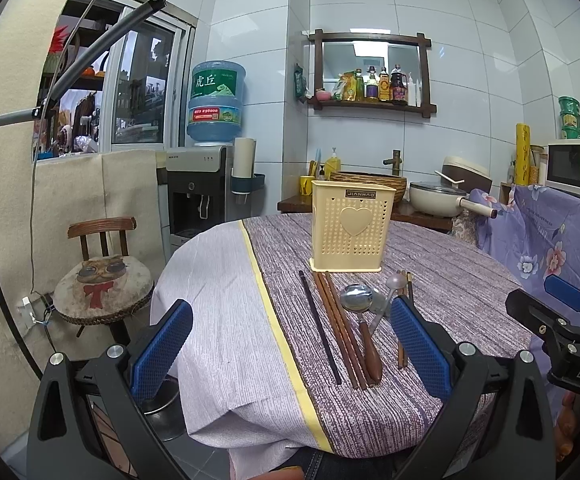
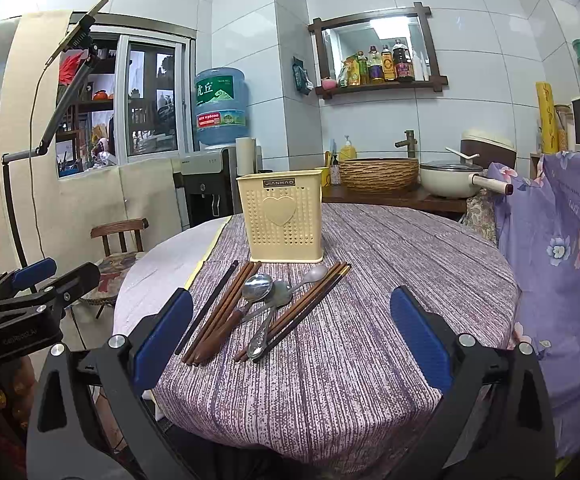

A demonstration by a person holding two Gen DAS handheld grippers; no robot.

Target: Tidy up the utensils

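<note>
A cream perforated utensil holder [image 1: 349, 232] [image 2: 281, 220] stands upright on the round table. In front of it lie a black chopstick [image 1: 318, 324] [image 2: 208, 306], brown chopsticks [image 1: 339, 326] [image 2: 226, 314], a wooden-handled metal spoon [image 1: 357, 298] [image 2: 257, 287], smaller metal spoons [image 2: 278, 300] and more chopsticks [image 2: 305, 306]. My left gripper [image 1: 290, 344] is open and empty, held near the table's front edge before the utensils. My right gripper [image 2: 290, 336] is open and empty, also short of the utensils. Each gripper shows at the edge of the other's view.
The table wears a purple striped cloth [image 2: 369, 340] with a white part [image 1: 218, 300] at left. A chair with a cat cushion [image 1: 104, 280] stands left. A flowered purple cover [image 2: 561, 260] lies at right. A water dispenser [image 1: 206, 184] and a counter with basin [image 2: 377, 174] stand behind.
</note>
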